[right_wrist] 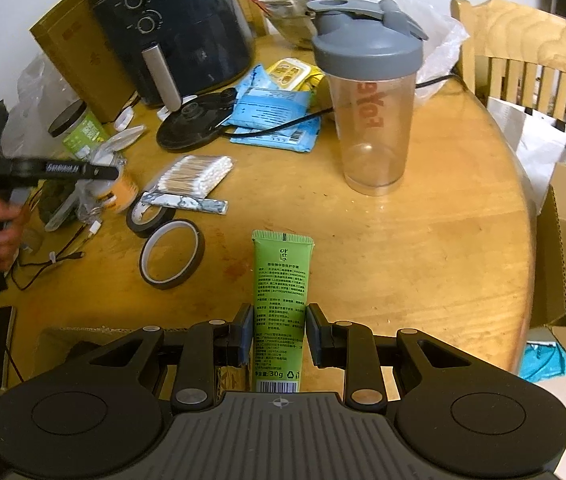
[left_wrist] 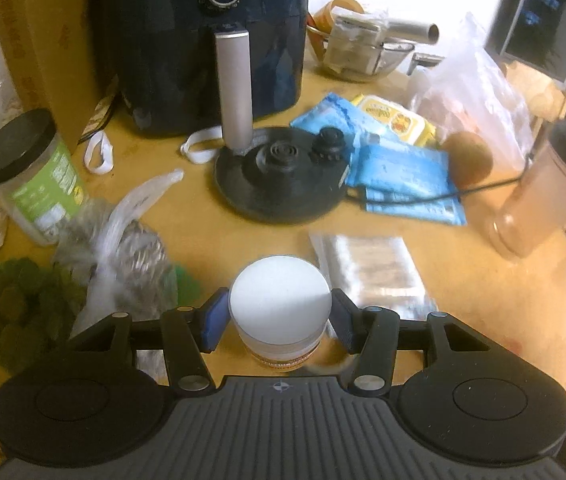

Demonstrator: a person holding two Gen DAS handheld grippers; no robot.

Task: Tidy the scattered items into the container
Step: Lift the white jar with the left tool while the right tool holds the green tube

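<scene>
The right tongs [right_wrist: 278, 334] hold a green tube [right_wrist: 281, 300] between their pads, closed down onto its lower half; the tube's long axis runs straight out along the fingers, its flat crimped end pointing away toward the middle of the round wooden surface [right_wrist: 423, 240] and its barcode end tucked back against the tool body. The left tongs [left_wrist: 279, 322] are closed partway around a small jar with a white lid [left_wrist: 280, 300], the blue pads sitting at either side of the lid; the jar stands upright, lid up, with an orange label band below, though I cannot tell whether the pads press on it or whether it rests on the surface. From the right wrist view that same tool is at the far left, gripped by a hand [right_wrist: 1, 224]. Off the right edge of the surface an open cardboard box [right_wrist: 563, 240] holds something light blue, too hidden to name. A clear shaker bottle [right_wrist: 371, 92] with a grey lid stands upright and looks empty. Beyond it lie blue packets [right_wrist: 271, 108], a pack of cotton swabs [right_wrist: 195, 174], two tape rolls [right_wrist: 171, 254], a kettle base [right_wrist: 191, 124], a green-labelled jar [right_wrist: 79, 128] and a dark air fryer [right_wrist: 175, 28].
</scene>
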